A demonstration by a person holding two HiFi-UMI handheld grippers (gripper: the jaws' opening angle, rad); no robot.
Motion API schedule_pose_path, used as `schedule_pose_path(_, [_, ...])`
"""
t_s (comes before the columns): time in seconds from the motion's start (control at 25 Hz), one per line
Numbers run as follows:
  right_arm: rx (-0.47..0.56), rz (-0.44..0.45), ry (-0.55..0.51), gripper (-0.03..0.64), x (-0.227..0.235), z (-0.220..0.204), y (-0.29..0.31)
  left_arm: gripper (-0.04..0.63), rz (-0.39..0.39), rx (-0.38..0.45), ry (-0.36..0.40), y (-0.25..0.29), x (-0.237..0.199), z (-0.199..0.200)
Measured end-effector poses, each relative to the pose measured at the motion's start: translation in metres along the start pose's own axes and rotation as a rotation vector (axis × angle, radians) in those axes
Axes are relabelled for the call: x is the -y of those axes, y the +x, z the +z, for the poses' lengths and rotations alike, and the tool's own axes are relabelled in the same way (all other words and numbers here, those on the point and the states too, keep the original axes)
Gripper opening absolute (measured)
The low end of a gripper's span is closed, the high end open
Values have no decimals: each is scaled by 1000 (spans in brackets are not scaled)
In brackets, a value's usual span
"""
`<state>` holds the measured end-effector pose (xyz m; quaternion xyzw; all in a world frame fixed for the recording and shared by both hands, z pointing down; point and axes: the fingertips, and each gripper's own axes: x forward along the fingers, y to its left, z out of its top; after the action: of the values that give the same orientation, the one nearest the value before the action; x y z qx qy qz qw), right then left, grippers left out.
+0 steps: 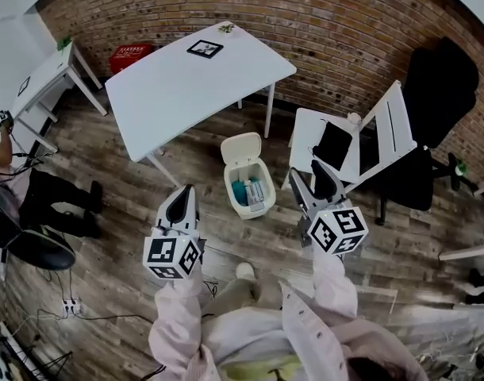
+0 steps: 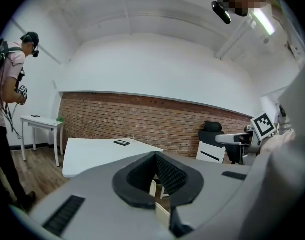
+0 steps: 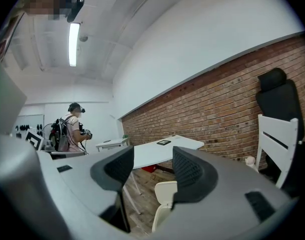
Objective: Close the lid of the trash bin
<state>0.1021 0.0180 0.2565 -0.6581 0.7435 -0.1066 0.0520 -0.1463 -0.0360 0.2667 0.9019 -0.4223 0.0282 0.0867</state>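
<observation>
Pink sleeves point(image 1: 177, 328) — grey left gripper point(image 1: 182, 197), right gripper point(image 1: 307, 173), marker-printed cubes point(image 1: 173, 256).

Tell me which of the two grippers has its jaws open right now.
The right gripper: its two jaws stand clearly apart, with the raised bin lid visible through the gap. The left gripper has its jaws closed together, holding nothing.

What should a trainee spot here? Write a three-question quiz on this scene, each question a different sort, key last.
1. True or false: the lid of the trash bin stands open.
2. Which gripper's jaws are apart? A left gripper; B right gripper; C neither.
3. Fill in: the wall behind the white table is bare ____.
Key: 1 true; 2 B; 3 brick.
</observation>
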Motion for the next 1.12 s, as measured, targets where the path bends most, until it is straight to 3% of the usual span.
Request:
schedule_pose_path(0.6, [-114,27,16,225,30,-25,62,-6,18,-89,-76,55,-21,-30])
schedule_pose_path(1.12, [-309,253,-33,225,56,-65,190,-6,152,-175,-159,134,-61,-60])
